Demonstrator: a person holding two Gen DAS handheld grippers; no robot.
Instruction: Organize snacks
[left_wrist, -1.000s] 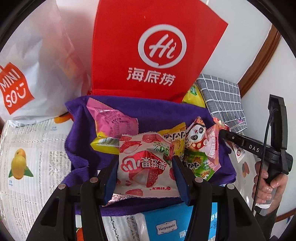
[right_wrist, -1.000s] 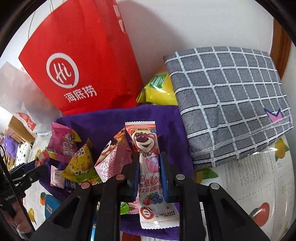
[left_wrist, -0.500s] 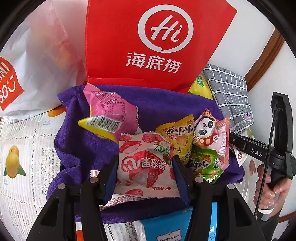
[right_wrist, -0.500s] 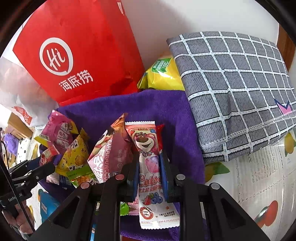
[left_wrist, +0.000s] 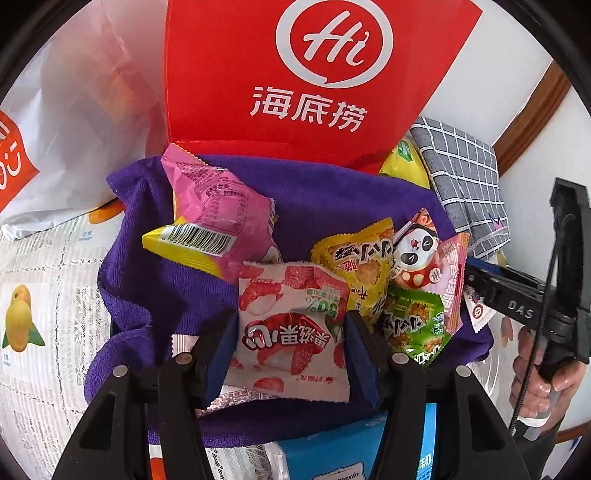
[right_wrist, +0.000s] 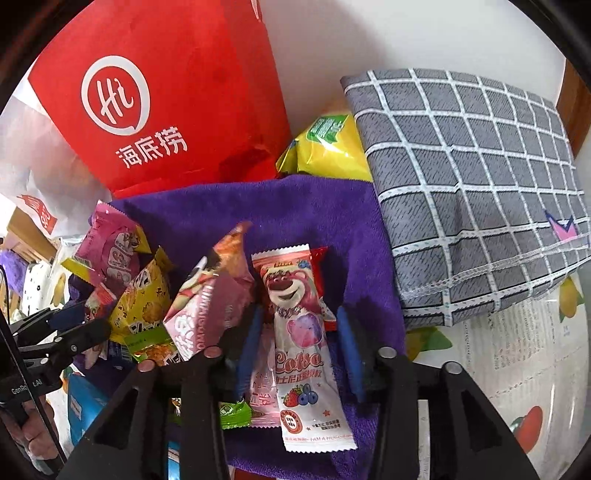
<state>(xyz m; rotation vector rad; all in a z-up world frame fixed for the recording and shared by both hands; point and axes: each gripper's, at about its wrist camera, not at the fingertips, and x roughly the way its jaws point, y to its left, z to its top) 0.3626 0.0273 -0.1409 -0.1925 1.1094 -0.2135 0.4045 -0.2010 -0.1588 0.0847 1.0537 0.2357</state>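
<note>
Left gripper (left_wrist: 290, 334): fingers pinching a white strawberry snack packet (left_wrist: 291, 328) by both side edges, over the purple towel (left_wrist: 332, 199). Right gripper (right_wrist: 299, 349): fingers spread, standing apart on either side of a pink bear candy packet (right_wrist: 301, 343) that lies flat on the towel. Other stock on the towel: pink packet (left_wrist: 218, 199), yellow cracker packet (left_wrist: 356, 262), green cracker packet (left_wrist: 415, 325), panda packet (left_wrist: 423, 251). Behind the towel: red paper bag (left_wrist: 306, 74), upright. Beside it: yellow bag (right_wrist: 325, 147) and grey checked cloth (right_wrist: 469, 173). All on a fruit-print counter (left_wrist: 40, 280).
</note>
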